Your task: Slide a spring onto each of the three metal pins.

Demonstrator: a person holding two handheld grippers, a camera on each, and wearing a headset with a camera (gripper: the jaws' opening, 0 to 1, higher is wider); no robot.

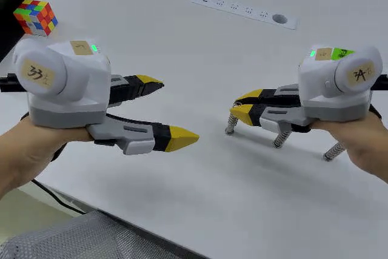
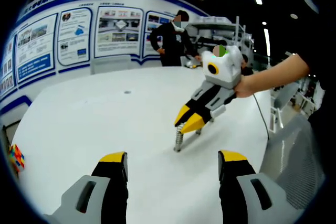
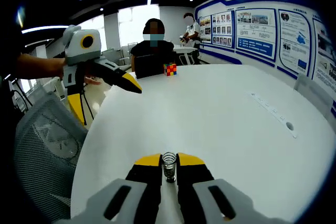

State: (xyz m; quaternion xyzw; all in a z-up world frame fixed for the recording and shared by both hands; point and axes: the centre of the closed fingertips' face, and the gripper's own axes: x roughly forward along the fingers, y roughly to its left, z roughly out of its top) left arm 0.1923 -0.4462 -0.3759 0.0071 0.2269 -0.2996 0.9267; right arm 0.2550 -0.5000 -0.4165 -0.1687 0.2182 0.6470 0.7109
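Right tool (image 1: 241,107) is clamped on the upper end of the spring (image 1: 231,125), jaws pinching the coil from both sides, tips pointing toward the left tool (image 1: 170,110). The spring stands on the table (image 1: 200,40), long axis near upright with a slight lean. It is bright steel with even turns. Second spring (image 1: 279,139) and third spring (image 1: 333,151) stand in a row beneath the right tool's body. Left tool has its jaws wide apart, empty, well apart to the left — the right is nearer. Whether a pin sits inside the coil cannot be told.
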